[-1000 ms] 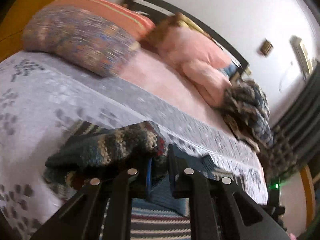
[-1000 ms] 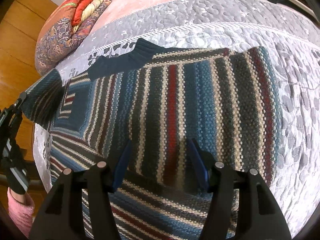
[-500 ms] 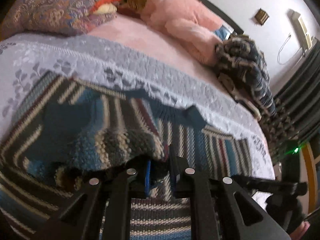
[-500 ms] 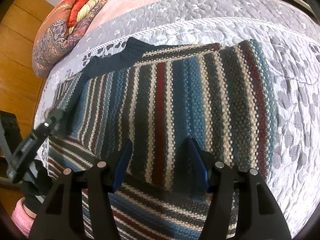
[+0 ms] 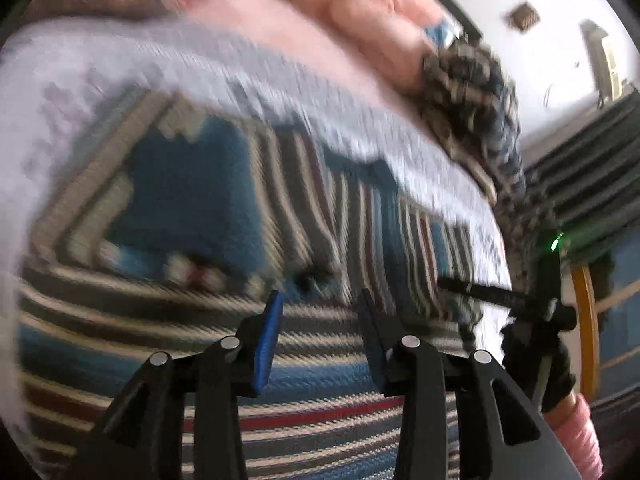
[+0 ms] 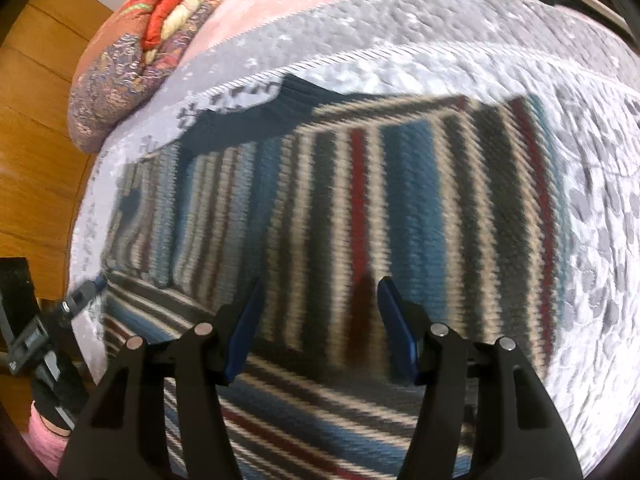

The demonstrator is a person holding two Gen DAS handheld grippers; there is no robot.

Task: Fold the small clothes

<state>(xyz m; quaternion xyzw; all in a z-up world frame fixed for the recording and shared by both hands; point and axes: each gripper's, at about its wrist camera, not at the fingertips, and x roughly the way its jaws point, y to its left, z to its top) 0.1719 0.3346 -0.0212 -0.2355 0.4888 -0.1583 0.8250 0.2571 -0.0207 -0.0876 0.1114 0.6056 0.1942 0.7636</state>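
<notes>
Black tool with blue pads; pink sleeve.

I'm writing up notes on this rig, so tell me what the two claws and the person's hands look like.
Both the left claw and the right claw are black, with angular linkage arms, round silver pivot pins and blue pads on the inner faces of the fingers. A green light glows on the right unit's body. Each hand wears a dark glove over a pink sleeve cuff.

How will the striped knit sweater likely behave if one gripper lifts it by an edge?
The striped knit sweater looks thick and chunky, so it will probably drape and sag rather than hold its shape. Its coarse texture should grip well. Lying on the quilted bedspread, it may drag slightly.
</notes>
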